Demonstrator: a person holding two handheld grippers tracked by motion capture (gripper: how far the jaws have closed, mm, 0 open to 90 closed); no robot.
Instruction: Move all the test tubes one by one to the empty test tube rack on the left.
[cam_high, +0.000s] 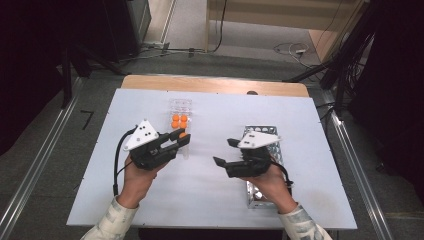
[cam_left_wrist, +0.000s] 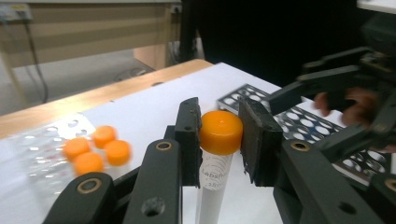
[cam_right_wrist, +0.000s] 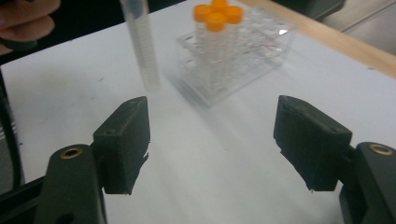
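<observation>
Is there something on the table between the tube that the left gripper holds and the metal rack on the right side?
Nothing visible. The left gripper is shut on the orange-capped tube. Between it and the metal rack lies bare white table; the open right gripper hovers near that path. The clear rack stands behind.

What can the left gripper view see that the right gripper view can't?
Left gripper view: the left gripper pinching the tube's orange cap, plus the metal rack with round holes. Right gripper view: the right gripper wide open with nothing between its pads, and the tube's clear lower end. Both show the clear rack of orange-capped tubes on the white table.
</observation>
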